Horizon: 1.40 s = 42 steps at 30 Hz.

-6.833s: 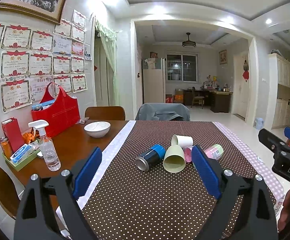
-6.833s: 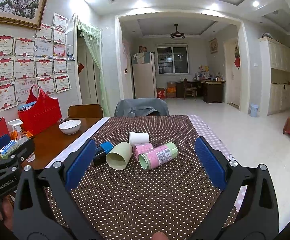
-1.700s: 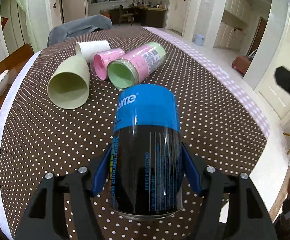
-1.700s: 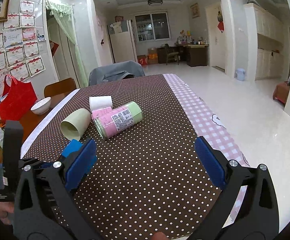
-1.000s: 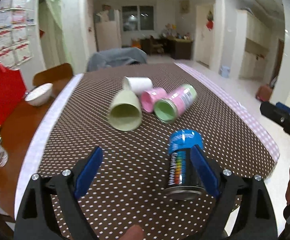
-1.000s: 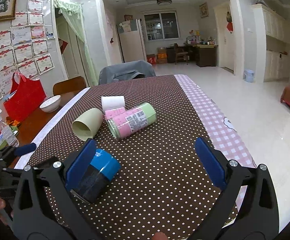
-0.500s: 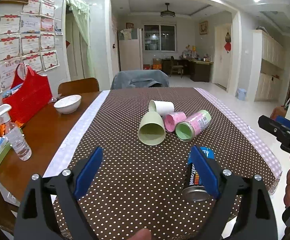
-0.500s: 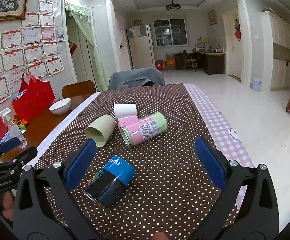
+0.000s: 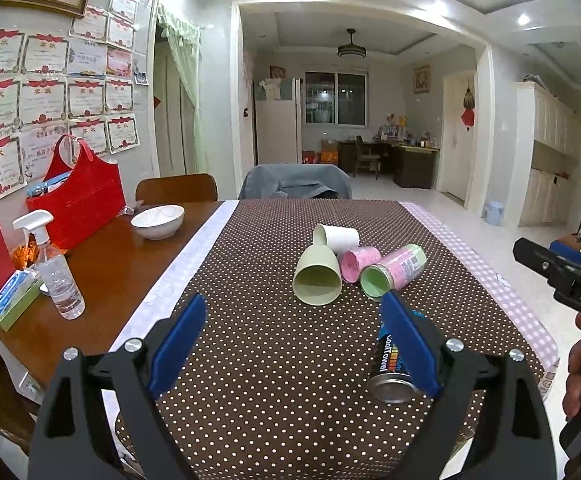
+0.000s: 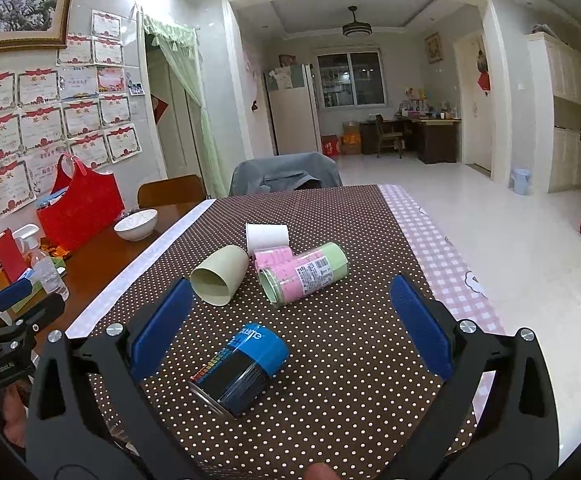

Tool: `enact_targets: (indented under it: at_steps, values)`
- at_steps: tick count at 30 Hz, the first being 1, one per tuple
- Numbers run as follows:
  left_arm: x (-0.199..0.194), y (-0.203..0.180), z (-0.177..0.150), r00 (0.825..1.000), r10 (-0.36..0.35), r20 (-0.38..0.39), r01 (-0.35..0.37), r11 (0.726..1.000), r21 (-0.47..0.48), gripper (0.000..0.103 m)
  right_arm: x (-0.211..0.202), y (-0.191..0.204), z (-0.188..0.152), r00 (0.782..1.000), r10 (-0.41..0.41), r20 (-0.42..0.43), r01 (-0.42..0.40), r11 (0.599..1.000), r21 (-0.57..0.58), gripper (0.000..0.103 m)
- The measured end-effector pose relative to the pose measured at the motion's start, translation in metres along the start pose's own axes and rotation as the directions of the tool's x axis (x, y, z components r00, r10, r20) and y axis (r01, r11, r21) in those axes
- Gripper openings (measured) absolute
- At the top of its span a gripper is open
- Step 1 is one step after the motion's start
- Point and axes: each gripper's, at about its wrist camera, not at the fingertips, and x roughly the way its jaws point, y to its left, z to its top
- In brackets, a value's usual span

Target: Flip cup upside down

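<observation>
Lying on its side on the dotted brown cloth of the surface [image 10: 370,216], the blue-and-black cup [image 10: 239,365] has its blue end pointing away and to the right and its metal-rimmed end toward the cameras. In the right wrist view it sits between the fingers of the right tongs [image 10: 288,326], nearer the left blue pad, touching neither; those tongs stand wide apart and hold nothing. In the left wrist view the same cup [image 9: 390,364] lies low and to the right, partly hidden behind the right-hand blue pad of the left tongs [image 9: 292,344], which are likewise spread wide and empty; whether pad and cup touch cannot be told from here. Farther along the cloth lie four more containers on their sides in a cluster: a pale green cup [image 10: 219,274], a white cup [image 10: 267,237], a pink cup [image 10: 273,258], and a pink-and-green can [image 10: 304,273], all well apart from the blue-and-black cup.
</observation>
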Motion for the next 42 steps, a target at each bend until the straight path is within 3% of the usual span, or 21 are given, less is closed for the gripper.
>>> enact_targets:
  at_steps: [23,31,38,42]
  values:
    - [-0.032,0.012,-0.006,0.998,0.017,0.054,-0.015,1.0,-0.027,0.088,-0.019,0.012,-0.001,0.994,0.1,0.044,-0.098,0.994,-0.04,0.097]
    - [-0.033,0.008,-0.006,0.998,0.01,0.055,-0.009,1.0,-0.024,0.088,-0.022,0.009,0.0,0.992,0.1,0.071,-0.099,0.995,-0.02,0.097]
    - [-0.032,0.002,-0.006,0.998,0.004,0.056,-0.003,1.0,-0.015,0.088,-0.026,0.013,-0.003,0.983,0.14,0.121,-0.131,0.988,-0.083,0.097]
    - [-0.033,0.001,-0.005,0.998,0.0,0.058,0.001,1.0,-0.016,0.088,-0.022,0.017,-0.002,0.987,0.139,0.085,-0.13,0.987,-0.098,0.097]
